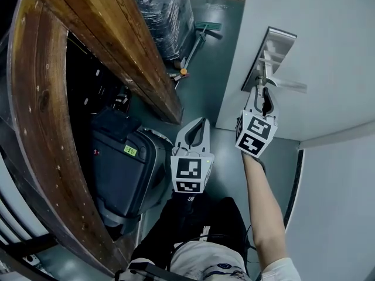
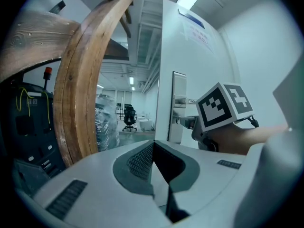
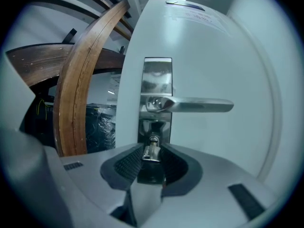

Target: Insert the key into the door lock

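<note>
At the door (image 3: 213, 56), the right gripper (image 3: 151, 159) is clamping the key (image 3: 152, 150) in its jaws, tip at the lock (image 3: 153, 137) under the handle (image 3: 194, 105). The left gripper (image 2: 153, 152) is idling nearby, jaws closed and empty. A tilted push could be jamming the key or twisting it loose.

Dim, bluish; fisheye-warped, vignetted edges.
</note>
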Demonstrator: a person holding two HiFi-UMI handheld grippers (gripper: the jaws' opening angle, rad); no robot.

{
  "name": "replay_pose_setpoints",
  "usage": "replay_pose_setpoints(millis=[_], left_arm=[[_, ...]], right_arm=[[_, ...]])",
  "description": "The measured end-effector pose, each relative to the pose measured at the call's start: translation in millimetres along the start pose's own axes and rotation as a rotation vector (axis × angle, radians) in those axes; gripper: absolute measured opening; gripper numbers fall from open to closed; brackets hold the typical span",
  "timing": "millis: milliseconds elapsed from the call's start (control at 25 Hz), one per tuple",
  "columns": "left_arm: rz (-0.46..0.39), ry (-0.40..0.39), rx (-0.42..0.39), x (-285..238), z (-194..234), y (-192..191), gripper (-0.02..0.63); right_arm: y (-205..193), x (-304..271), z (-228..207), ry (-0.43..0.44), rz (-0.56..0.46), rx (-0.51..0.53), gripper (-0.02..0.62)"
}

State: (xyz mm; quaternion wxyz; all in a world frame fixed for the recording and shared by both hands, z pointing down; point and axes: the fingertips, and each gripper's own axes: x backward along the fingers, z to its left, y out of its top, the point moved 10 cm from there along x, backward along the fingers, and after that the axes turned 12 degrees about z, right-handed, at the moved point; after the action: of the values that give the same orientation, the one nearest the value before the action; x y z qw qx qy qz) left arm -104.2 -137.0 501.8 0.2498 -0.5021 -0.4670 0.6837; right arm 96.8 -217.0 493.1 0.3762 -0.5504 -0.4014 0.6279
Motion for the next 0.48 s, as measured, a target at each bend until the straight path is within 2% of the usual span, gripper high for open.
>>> replay_pose_setpoints(millis=[480], left_arm=[[0.011, 0.01, -0.005, -1, 2, -5, 0.002]], right_arm=[[3, -13, 1, -0.021, -0.012, 0.005, 0.117]])
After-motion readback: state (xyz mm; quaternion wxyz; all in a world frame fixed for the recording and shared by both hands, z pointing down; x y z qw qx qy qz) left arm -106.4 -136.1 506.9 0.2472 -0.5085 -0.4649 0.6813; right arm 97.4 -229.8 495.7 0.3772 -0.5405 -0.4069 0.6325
